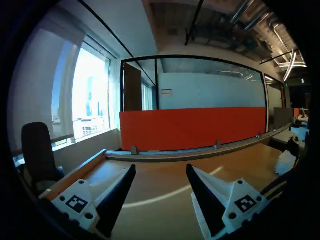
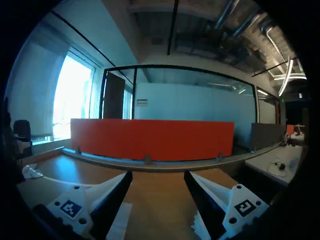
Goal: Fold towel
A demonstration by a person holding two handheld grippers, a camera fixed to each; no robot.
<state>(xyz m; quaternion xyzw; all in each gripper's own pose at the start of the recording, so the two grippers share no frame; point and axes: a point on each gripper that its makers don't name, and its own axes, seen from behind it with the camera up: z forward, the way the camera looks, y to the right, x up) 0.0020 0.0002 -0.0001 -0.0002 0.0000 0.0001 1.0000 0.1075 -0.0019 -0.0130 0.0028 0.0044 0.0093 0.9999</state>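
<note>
A wooden desk (image 1: 168, 188) is stretching away toward an orange divider panel (image 1: 192, 128), which is standing upright along the far edge behind a grey metal rail (image 1: 180, 153). A bright window (image 1: 90, 100) is admitting daylight at left, with a dark office chair (image 1: 36, 152) sitting near it. A glass wall (image 1: 208, 88) is rising behind the panel. Exposed pipes (image 1: 248, 16) are running across the ceiling, and a strip lamp (image 1: 290, 66) is glowing at upper right. In the right gripper view, a pale neighbouring desk (image 2: 264, 162) is carrying a small dark cable (image 2: 280, 165).

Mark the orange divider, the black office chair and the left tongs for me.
orange divider (image 1: 192, 128), left gripper view, centre of the orange panel.
black office chair (image 1: 37, 150), left gripper view, on its backrest.
left tongs (image 1: 160, 166), left gripper view, midway between the two fingertips.
</note>
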